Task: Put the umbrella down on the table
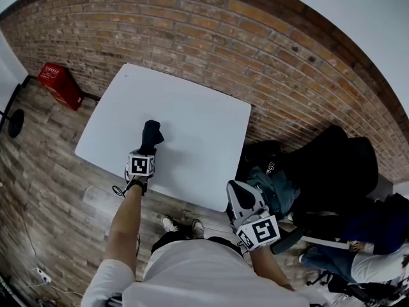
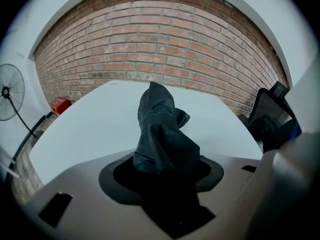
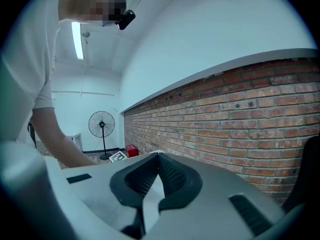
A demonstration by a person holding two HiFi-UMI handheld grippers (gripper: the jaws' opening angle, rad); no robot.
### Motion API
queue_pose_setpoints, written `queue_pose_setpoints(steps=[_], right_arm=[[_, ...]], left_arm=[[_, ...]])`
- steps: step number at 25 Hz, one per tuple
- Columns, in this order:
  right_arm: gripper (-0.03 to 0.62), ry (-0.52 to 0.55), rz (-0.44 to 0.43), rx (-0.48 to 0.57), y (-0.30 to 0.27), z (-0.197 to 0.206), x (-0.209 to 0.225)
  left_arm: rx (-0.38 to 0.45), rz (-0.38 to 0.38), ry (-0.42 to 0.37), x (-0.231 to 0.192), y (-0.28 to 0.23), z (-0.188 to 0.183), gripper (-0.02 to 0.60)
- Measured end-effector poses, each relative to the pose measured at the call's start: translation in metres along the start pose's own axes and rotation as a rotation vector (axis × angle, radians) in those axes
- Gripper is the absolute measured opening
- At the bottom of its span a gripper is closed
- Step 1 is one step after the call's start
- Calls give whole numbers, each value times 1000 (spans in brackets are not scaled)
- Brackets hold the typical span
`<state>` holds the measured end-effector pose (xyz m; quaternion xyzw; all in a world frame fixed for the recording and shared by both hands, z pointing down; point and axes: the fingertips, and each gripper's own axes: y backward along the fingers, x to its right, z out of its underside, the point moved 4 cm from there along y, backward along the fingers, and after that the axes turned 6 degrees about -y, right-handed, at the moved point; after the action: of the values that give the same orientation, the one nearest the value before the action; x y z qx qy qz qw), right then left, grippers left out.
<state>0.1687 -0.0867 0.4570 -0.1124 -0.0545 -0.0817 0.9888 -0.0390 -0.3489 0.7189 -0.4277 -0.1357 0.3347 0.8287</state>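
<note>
While the left claw [image 1: 148, 151] grips the soft, light umbrella [image 1: 152, 133] by its fabric over the counter [image 1: 204, 120], the right claw [image 3: 159, 156] is closed, empty.

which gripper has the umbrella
The left gripper, shut on the black umbrella over the table. The right gripper is shut on nothing, beside the table.

Head view looks steeply down; both gripper views face the brick wall [image 2: 160, 44]
</note>
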Motion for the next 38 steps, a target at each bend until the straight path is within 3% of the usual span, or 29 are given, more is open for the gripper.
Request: queue_pose_setpoints(steps=[10,16,25,38], right_arm=[[18,0,19,4,6,1,4],[18,-8,34,7,15,3,9],[20,-16,-2,22,17,4,13],[20,-17,-98,49,18,2,2]], left_arm=[[-16,6,11,9,-10,2,249],[-79,20,4,14,-16,9,279],[-23,-1,-40,19,-2,3,360],[64,-13,6,26,43,14,365]])
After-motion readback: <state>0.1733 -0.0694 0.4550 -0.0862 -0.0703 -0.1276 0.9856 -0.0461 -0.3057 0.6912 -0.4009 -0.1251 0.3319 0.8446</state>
